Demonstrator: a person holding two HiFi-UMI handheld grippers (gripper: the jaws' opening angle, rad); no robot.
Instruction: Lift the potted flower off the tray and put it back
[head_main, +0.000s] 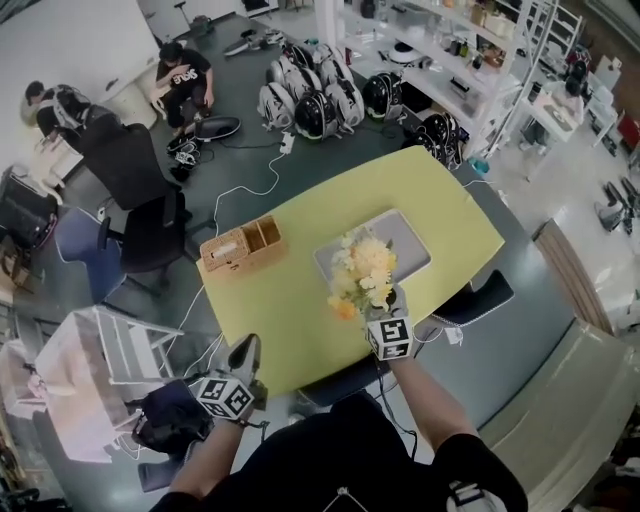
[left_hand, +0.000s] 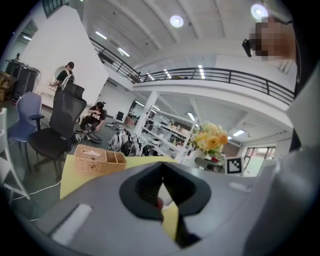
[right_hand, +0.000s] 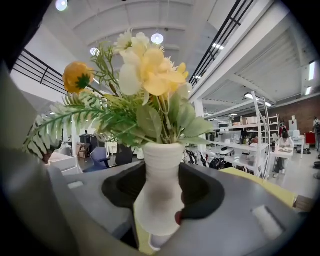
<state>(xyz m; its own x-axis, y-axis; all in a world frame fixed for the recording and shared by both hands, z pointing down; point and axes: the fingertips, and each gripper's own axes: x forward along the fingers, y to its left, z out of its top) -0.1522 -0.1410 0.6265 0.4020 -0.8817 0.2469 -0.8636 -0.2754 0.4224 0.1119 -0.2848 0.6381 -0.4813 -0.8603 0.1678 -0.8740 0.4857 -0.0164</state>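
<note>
The potted flower (head_main: 362, 272), yellow and white blooms in a white ribbed vase (right_hand: 161, 165), is gripped at the vase's body by my right gripper (right_hand: 160, 197). In the head view the right gripper (head_main: 390, 305) holds it over the near edge of the grey tray (head_main: 405, 240) on the yellow table (head_main: 300, 320). The blooms hide the vase's base there. My left gripper (head_main: 243, 355) hovers at the table's front edge, left of the flower, jaws together and holding nothing. In the left gripper view, the flower (left_hand: 212, 140) shows to the right beyond the left gripper (left_hand: 162, 186).
A wicker basket (head_main: 243, 247) stands on the table left of the tray and shows as the wicker basket (left_hand: 97, 159) in the left gripper view. Office chairs (head_main: 140, 215) stand off the table's left side. People sit on the floor beyond (head_main: 185, 85). Shelving (head_main: 470, 60) lines the back right.
</note>
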